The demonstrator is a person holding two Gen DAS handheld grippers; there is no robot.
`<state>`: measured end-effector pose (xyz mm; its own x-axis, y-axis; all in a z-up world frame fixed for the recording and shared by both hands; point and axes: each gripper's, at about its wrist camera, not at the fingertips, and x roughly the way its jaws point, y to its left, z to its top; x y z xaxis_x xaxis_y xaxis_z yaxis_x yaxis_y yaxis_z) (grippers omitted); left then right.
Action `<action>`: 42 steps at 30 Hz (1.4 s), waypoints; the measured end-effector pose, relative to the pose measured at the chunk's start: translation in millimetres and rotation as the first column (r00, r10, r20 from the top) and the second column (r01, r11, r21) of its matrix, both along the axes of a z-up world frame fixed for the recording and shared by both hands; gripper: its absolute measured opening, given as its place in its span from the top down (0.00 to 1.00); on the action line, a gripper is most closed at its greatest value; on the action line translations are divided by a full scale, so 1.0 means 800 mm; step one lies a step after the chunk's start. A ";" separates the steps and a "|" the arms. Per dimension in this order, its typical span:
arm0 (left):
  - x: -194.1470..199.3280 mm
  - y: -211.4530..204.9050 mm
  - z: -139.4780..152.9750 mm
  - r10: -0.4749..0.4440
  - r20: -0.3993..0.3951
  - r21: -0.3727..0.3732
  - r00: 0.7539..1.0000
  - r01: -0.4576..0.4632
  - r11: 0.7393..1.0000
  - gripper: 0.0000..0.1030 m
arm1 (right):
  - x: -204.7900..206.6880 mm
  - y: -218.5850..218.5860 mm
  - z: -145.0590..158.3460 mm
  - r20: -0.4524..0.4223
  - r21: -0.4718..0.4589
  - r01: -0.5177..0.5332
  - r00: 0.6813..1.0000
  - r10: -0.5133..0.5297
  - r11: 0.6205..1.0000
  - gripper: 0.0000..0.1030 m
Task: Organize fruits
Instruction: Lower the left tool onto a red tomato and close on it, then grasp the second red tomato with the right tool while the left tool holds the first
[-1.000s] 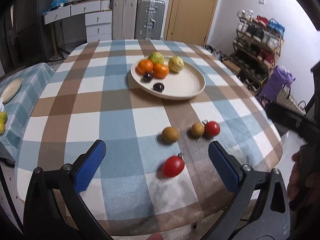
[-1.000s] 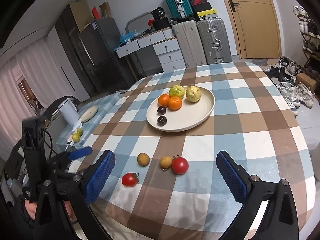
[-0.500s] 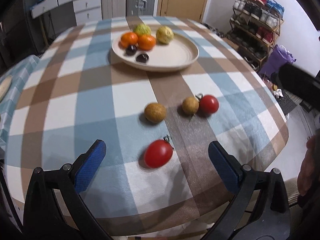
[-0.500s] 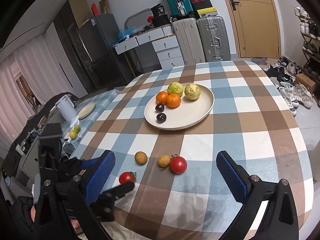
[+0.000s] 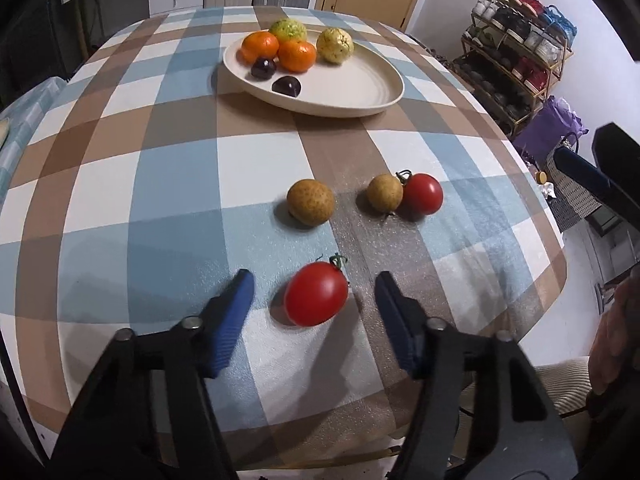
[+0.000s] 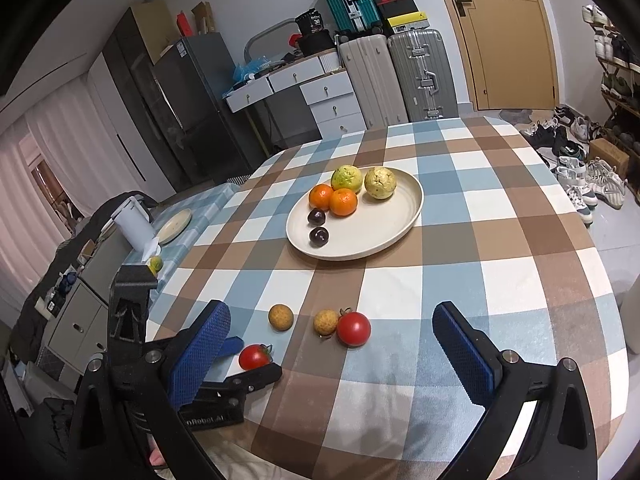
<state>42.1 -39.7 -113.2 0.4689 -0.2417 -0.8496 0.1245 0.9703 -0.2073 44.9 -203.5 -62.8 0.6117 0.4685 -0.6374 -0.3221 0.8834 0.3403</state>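
A red tomato [image 5: 316, 299] with a green stem lies near the front edge of the checked tablecloth. My left gripper [image 5: 314, 278] straddles it and its jaws are closing. A gap still shows on both sides of the tomato, so the pads do not press on it. The right wrist view shows the same tomato [image 6: 254, 357] between the left gripper's fingers. Farther in lie two brown round fruits [image 5: 310, 202] [image 5: 385, 193] and a second tomato [image 5: 422, 193]. My right gripper [image 6: 330, 312] hovers open and empty over the front of the table.
A cream plate [image 5: 360, 88] toward the back holds two oranges, two green-yellow fruits and two dark plums. The table's front edge [image 5: 360, 436] runs just under the left gripper. A side table [image 6: 200, 216] stands to the left, and a shoe rack [image 5: 516, 52] to the right.
My left gripper has come down and forward over the near tomato, and its jaws have narrowed from wide open to close on either side. The right gripper has stayed put.
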 end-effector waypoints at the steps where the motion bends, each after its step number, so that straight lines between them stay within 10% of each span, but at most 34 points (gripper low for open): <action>1: -0.001 -0.001 -0.001 -0.008 -0.003 -0.002 1.000 0.008 1.000 0.61 | 0.000 0.000 0.000 0.001 0.000 0.001 1.000 -0.001 1.000 0.00; 3: -0.002 -0.007 -0.002 -0.029 0.001 0.032 1.000 0.029 0.999 0.73 | 0.000 -0.001 0.000 0.002 0.003 0.002 1.000 -0.002 1.000 0.00; 30: -0.034 0.045 0.087 0.042 0.197 -0.200 0.979 -0.002 0.980 0.73 | 0.028 0.009 -0.048 -0.133 -0.074 -0.036 0.991 0.026 0.997 0.01; 42: -0.042 0.066 0.102 0.050 0.198 -0.296 0.979 0.012 0.955 0.73 | 0.053 0.039 -0.088 -0.173 -0.174 -0.134 0.979 0.103 0.976 0.25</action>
